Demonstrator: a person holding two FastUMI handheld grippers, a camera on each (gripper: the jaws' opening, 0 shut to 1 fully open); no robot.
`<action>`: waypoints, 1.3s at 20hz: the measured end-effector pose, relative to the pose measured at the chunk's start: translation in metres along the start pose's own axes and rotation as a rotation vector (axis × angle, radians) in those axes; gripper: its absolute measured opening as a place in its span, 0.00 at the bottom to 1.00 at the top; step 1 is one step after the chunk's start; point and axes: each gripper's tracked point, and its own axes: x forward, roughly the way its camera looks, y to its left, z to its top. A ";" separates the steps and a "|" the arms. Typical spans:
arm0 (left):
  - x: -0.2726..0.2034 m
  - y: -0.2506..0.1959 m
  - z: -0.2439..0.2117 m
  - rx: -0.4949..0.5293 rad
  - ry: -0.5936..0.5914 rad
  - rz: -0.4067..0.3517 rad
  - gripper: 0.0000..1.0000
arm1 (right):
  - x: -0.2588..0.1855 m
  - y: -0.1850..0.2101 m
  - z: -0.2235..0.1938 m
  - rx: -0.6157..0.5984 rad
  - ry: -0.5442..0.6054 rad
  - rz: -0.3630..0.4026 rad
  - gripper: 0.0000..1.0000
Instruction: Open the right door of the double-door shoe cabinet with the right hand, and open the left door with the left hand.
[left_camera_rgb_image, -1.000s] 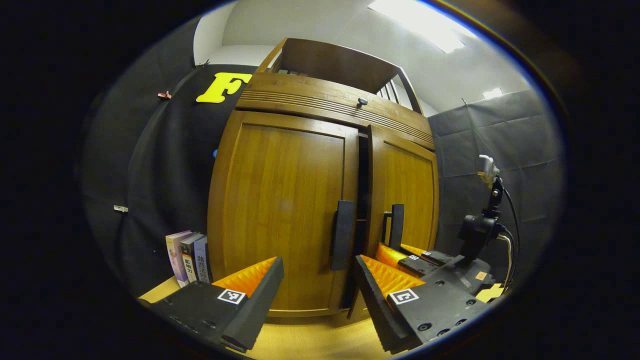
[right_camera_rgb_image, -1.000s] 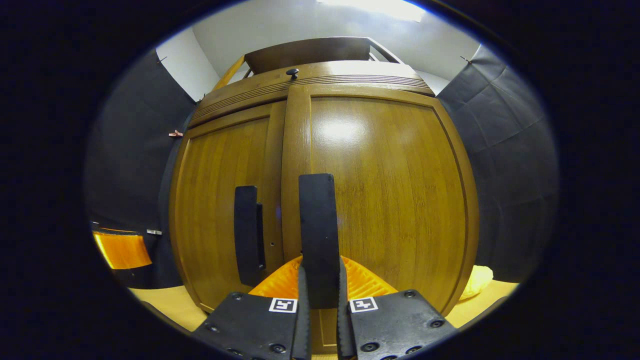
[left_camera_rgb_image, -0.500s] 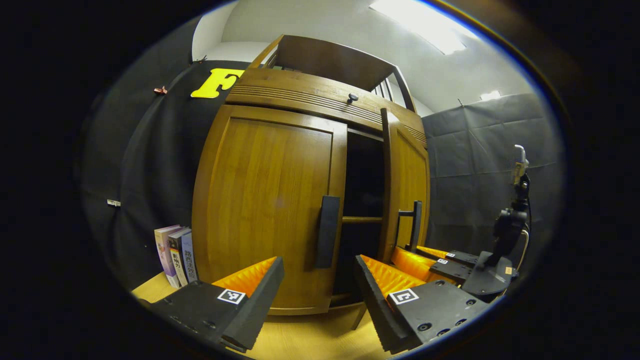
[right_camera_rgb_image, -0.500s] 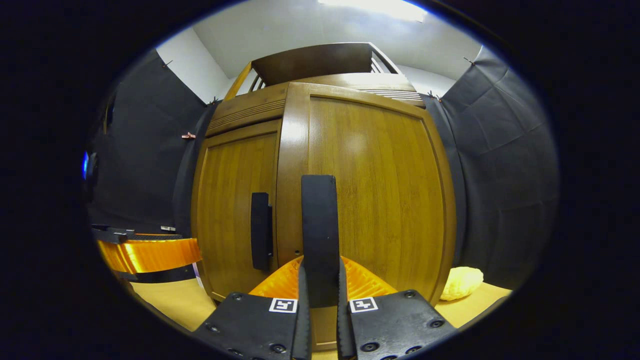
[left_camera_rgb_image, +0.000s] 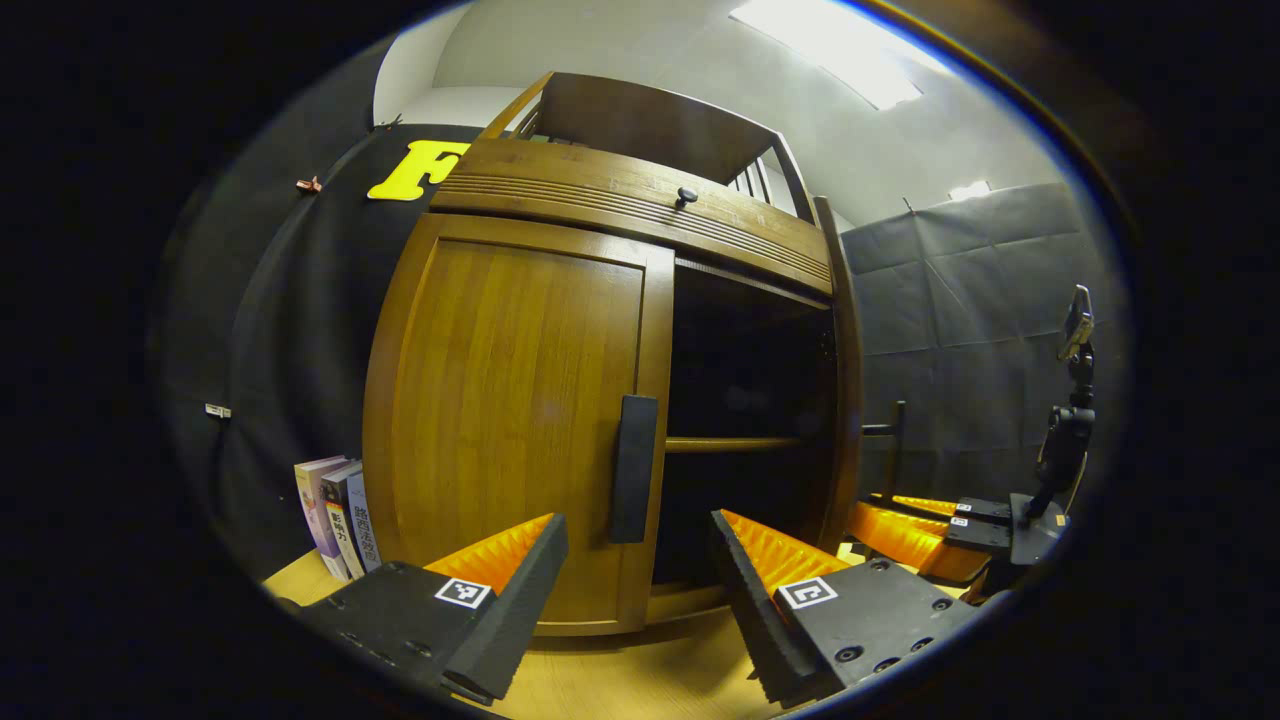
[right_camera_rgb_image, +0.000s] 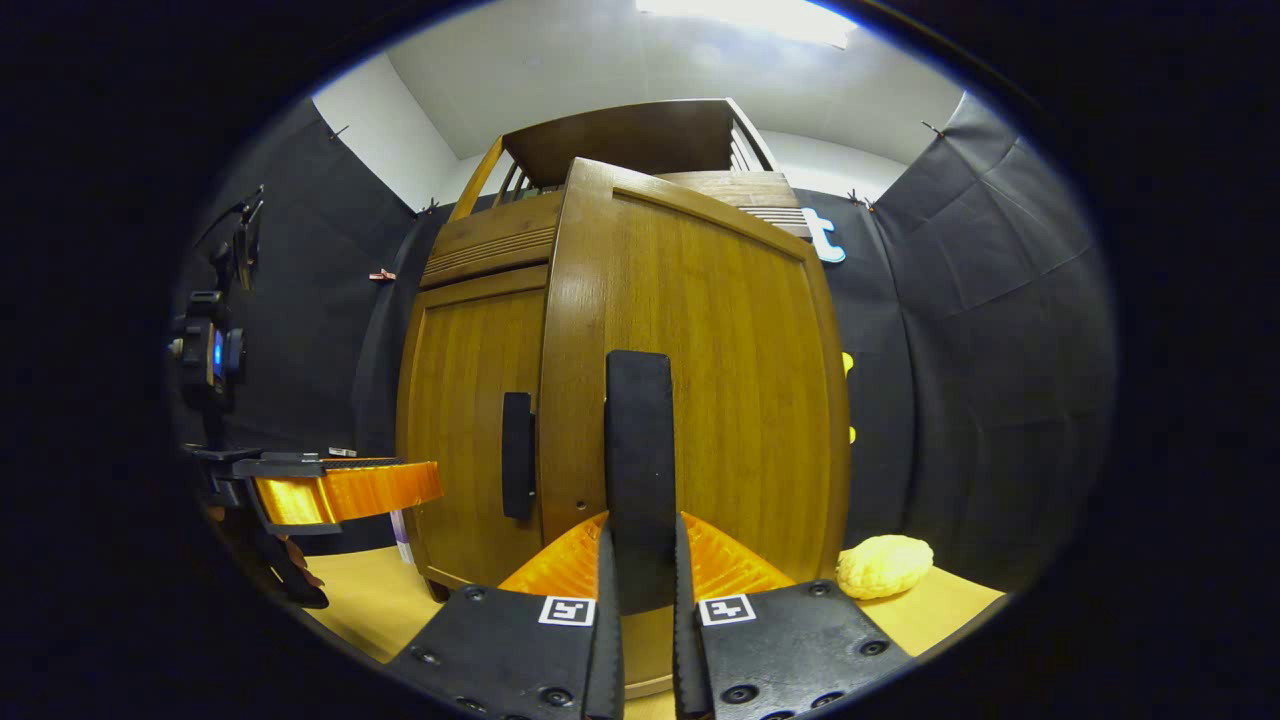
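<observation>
The wooden shoe cabinet (left_camera_rgb_image: 620, 200) stands on a light wooden table. Its left door (left_camera_rgb_image: 500, 420) is closed, and that door's black handle (left_camera_rgb_image: 634, 468) sits just beyond my left gripper (left_camera_rgb_image: 635, 585), which is open and holds nothing. The right door (right_camera_rgb_image: 700, 380) is swung out, seen edge-on (left_camera_rgb_image: 848, 380) in the left gripper view, baring the dark interior (left_camera_rgb_image: 745, 360) and a shelf (left_camera_rgb_image: 735, 443). My right gripper (right_camera_rgb_image: 640, 590) is shut on the right door's black handle (right_camera_rgb_image: 640, 460). The same right gripper (left_camera_rgb_image: 905, 520) appears low on the right in the left gripper view.
Three books (left_camera_rgb_image: 335, 510) stand against the cabinet's left side. A yellow lumpy object (right_camera_rgb_image: 885, 565) lies on the table (right_camera_rgb_image: 950, 600) to the right of the open door. My left gripper (right_camera_rgb_image: 340, 490) reaches in from the left of the right gripper view.
The right door has swung from barely ajar to wide open, pulled by my right gripper, which moved out to the right. The left gripper stayed open before the left handle.
</observation>
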 end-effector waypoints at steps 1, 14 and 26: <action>0.001 -0.002 0.000 -0.004 0.000 -0.005 0.89 | -0.006 -0.006 0.002 -0.001 0.000 -0.009 0.18; 0.014 -0.026 -0.006 -0.016 0.002 -0.051 0.89 | -0.071 -0.095 0.031 -0.103 -0.007 -0.214 0.22; 0.058 -0.018 0.002 0.050 -0.086 0.019 0.88 | -0.110 -0.175 0.044 -0.101 0.006 -0.329 0.15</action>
